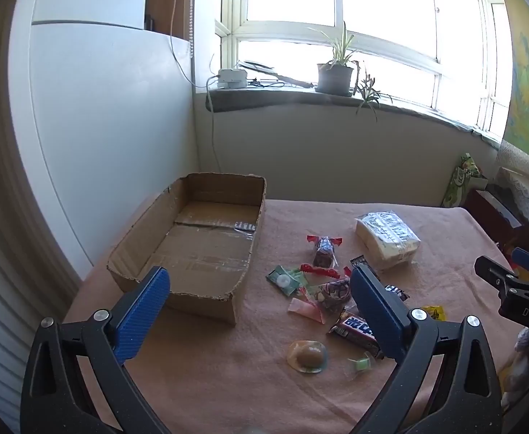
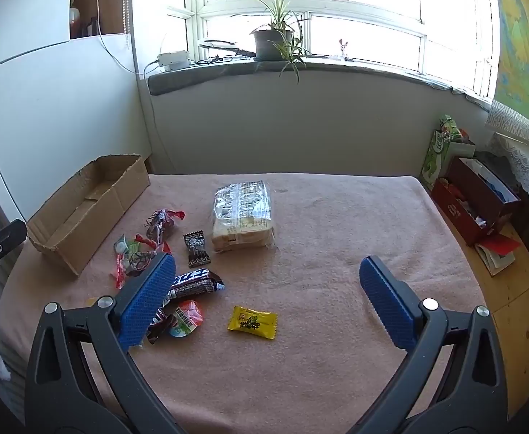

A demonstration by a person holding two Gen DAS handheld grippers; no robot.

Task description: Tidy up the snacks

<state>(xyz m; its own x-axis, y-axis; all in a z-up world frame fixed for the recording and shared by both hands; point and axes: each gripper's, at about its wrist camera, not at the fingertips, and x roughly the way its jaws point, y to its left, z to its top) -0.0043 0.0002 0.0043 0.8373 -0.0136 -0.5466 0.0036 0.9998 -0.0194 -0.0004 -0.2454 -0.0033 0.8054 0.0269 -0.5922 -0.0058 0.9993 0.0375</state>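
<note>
Nearest, the left hand-held gripper (image 1: 261, 307) and right hand-held gripper (image 2: 266, 296) hover over the pink-covered bench (image 2: 337, 235), jaws spread wide, holding nothing. Far left: an empty cardboard box (image 1: 192, 249). Centre: loose snacks (image 1: 322, 289), including a chocolate bar (image 2: 192, 284) and yellow candy (image 2: 252, 322). Farther right: a clear-wrapped bread pack (image 2: 242, 217).

Left wrist view: right blue finger pad (image 1: 378, 313) covers one end of the chocolate bar (image 1: 355, 329) and most of the yellow candy packet (image 1: 434, 313). Print on the bread bag (image 1: 387, 235) too small to read. Right wrist view: cardboard box (image 2: 87, 213) floor partly hidden by its near wall.
</note>
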